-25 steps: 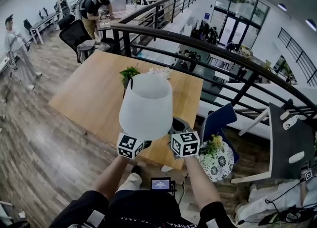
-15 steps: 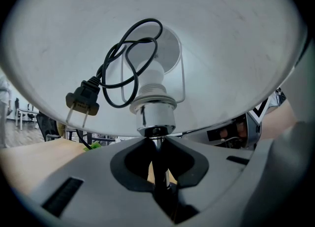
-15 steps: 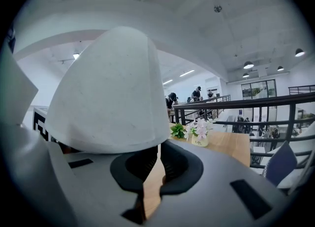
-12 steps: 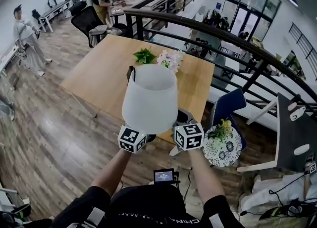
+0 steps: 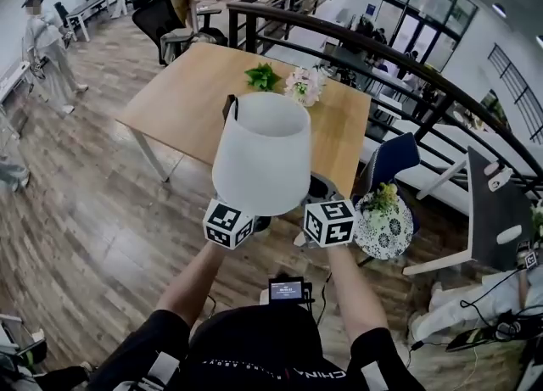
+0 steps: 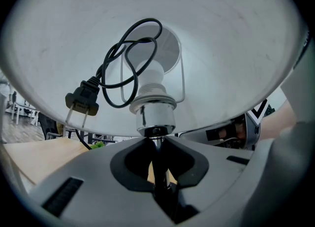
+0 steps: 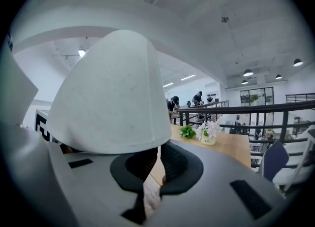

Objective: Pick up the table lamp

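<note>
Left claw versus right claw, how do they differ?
The left claw is clamped on the metal stem of the table lamp; the right claw holds nothing, jaws slightly apart. The left claw looks up into the white shade; the right claw sees its outside. Both sit at the shade's lower rim.

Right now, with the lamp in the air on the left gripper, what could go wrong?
Left gripper pinches only the thin stem; the wide shade above could swing or slip.
The plug dangles loose under the shade and might snag.
The shade hides part of the table ahead.
</note>
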### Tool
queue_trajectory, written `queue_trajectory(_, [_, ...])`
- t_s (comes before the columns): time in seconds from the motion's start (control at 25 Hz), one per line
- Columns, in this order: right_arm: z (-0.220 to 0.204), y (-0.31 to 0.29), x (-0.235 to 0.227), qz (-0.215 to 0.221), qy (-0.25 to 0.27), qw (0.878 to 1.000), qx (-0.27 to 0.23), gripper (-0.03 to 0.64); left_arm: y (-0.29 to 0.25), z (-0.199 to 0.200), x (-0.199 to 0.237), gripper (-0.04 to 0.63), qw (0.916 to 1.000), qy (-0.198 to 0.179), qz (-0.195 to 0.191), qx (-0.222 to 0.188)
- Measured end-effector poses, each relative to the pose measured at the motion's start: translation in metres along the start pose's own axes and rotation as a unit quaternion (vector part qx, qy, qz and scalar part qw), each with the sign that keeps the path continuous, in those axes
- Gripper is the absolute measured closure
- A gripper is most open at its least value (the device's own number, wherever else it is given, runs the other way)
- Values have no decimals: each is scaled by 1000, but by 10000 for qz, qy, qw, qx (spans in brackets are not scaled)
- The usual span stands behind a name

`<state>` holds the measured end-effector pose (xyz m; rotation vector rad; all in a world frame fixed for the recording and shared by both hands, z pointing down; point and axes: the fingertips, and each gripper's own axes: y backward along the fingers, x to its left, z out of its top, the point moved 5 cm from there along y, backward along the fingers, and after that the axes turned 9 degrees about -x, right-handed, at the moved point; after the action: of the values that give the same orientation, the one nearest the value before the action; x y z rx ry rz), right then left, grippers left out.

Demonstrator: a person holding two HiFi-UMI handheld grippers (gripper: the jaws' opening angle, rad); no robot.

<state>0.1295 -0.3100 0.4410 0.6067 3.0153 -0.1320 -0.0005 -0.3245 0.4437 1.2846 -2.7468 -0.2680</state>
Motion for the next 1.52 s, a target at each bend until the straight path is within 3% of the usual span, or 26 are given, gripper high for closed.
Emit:
queue_trajectory(0.36, [-18, 76, 99, -375, -72, 9993, -47, 574, 106, 15, -41, 531, 9993, 79, -355, -63])
queue_trajectory(0.6, [-22, 119, 132, -633, -102, 9979, -14, 574, 143, 21, -68, 532, 9980, 228, -583, -71])
queue_trajectory(1.0, [-28, 163, 126, -735, -97, 9972, 67, 574, 149, 14, -104, 532, 9973, 366, -628, -71])
queue_trajectory(1.52, [-28, 215, 76, -527, -73, 9986, -46, 574, 125, 10, -168, 532, 9988, 324, -370, -48])
